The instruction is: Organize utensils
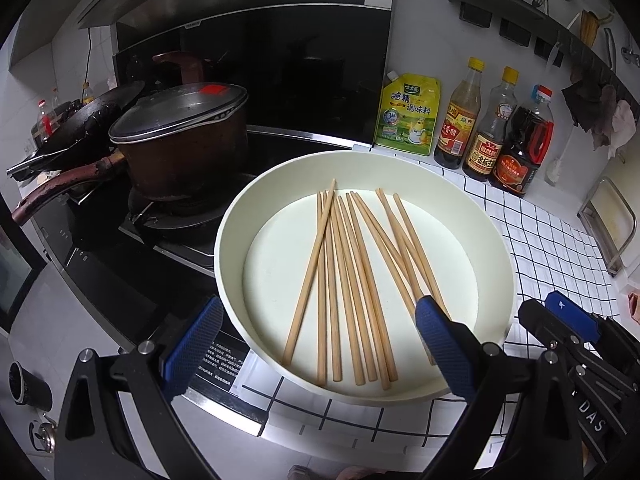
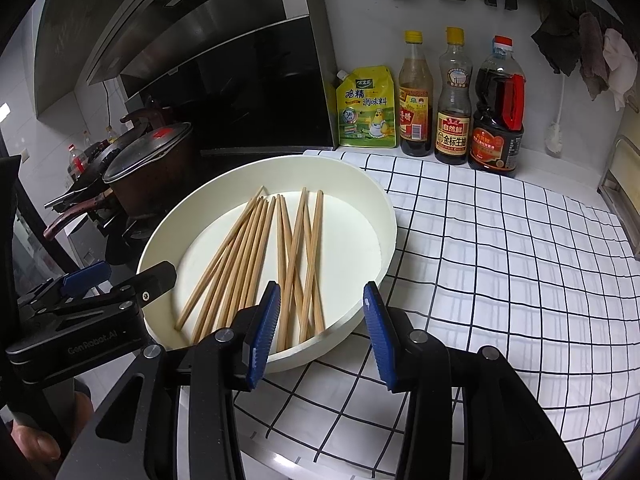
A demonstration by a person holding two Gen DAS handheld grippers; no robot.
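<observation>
Several wooden chopsticks (image 1: 352, 280) lie loosely fanned in a round white tray (image 1: 240, 216) on a checked cloth. My left gripper (image 1: 316, 344) is open wide over the tray's near rim, its right finger above the chopstick ends, holding nothing. In the right wrist view the chopsticks (image 2: 260, 256) and tray (image 2: 384, 208) sit ahead to the left. My right gripper (image 2: 320, 332) is open and empty just above the tray's near right rim. The left gripper (image 2: 120, 292) shows at the tray's left edge.
A lidded brown pot (image 1: 180, 136) and a dark pan (image 1: 80, 128) sit on the stove at left. A yellow seasoning pouch (image 1: 408, 116) and three sauce bottles (image 1: 492, 128) stand against the back wall. Checked cloth (image 2: 500, 260) covers the counter to the right.
</observation>
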